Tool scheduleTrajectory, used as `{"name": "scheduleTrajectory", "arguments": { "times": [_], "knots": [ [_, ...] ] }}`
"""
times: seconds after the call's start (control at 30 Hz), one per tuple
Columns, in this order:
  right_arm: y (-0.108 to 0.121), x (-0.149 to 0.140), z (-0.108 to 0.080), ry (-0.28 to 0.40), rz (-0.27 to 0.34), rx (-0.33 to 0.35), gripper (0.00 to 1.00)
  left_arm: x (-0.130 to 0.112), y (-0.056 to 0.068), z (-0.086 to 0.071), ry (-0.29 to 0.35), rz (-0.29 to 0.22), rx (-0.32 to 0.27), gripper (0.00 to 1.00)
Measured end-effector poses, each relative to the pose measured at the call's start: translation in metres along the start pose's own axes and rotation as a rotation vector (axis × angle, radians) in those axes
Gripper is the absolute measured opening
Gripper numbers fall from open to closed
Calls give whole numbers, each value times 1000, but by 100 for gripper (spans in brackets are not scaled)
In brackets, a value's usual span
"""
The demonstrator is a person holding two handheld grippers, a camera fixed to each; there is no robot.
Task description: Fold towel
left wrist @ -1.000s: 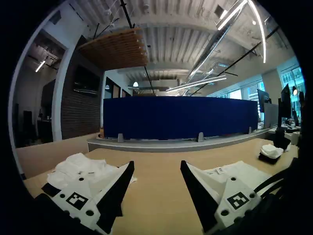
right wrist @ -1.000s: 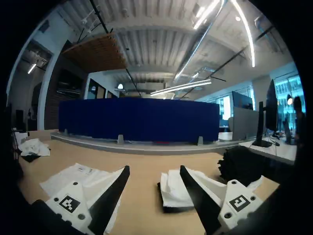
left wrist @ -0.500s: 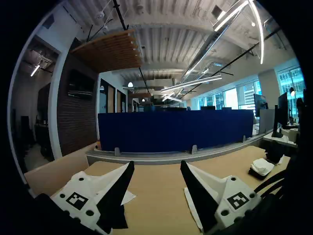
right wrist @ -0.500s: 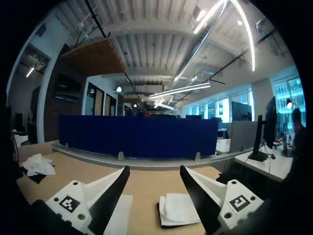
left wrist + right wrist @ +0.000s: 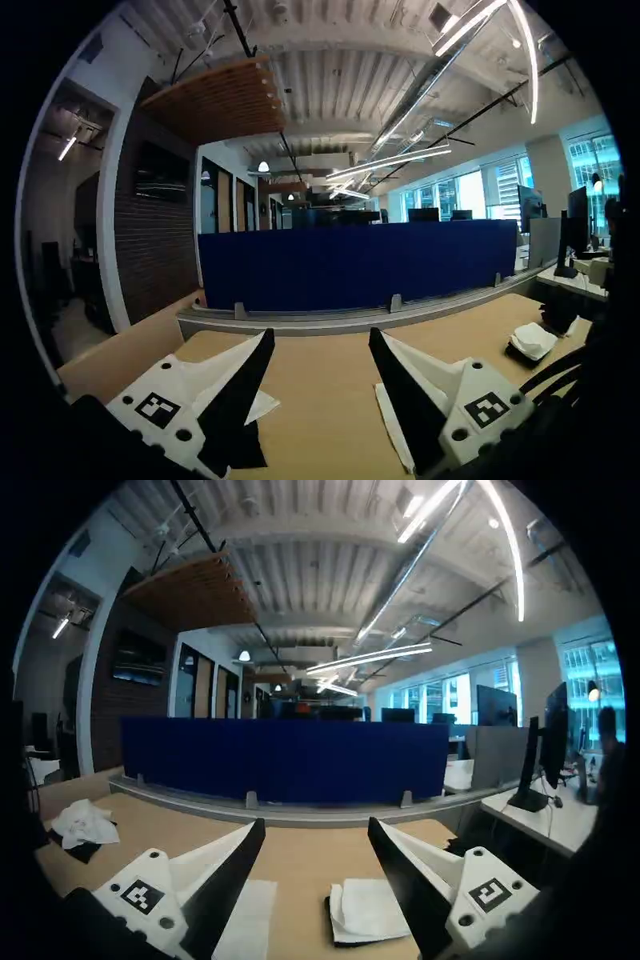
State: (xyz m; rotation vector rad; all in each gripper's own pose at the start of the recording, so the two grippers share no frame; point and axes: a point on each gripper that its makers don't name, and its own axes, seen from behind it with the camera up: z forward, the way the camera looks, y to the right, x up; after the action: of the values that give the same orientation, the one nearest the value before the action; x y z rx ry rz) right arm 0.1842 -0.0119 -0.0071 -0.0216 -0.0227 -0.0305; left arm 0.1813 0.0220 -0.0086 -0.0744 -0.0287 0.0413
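My left gripper (image 5: pixel 320 332) hangs open above the wooden table (image 5: pixel 320 384) with nothing between its fingers. A flat white towel (image 5: pixel 388 416) peeks out beside its right finger, and a white corner (image 5: pixel 264 404) shows by the left finger. My right gripper (image 5: pixel 315 822) is open too, well above the table. Below it lie the edge of a flat white towel (image 5: pixel 252 916) and a folded white towel (image 5: pixel 364 908) resting on a dark cloth.
A crumpled white towel (image 5: pixel 84 824) lies on a dark cloth at the table's left. Another folded towel (image 5: pixel 532 340) sits at the right end. A blue partition (image 5: pixel 280 760) closes the far edge. A monitor (image 5: pixel 552 744) and a person (image 5: pixel 608 744) are on the right.
Both grippers have risen and tipped up from the table over the last second. The towels have dropped low in both views. Neither gripper's opening has changed.
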Motion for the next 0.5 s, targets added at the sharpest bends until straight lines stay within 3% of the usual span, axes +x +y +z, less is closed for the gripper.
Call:
{"name": "scheduleTrajectory", "arguments": {
  "times": [0.27,0.5],
  "knots": [
    [-7,-1,2,-53,-20,50,99,-1,4,-2,-56,17,-32,87],
    [-24,-12,-6,-147,-45,160,100,-9,27,-6,-134,43,-137,87]
  ]
}}
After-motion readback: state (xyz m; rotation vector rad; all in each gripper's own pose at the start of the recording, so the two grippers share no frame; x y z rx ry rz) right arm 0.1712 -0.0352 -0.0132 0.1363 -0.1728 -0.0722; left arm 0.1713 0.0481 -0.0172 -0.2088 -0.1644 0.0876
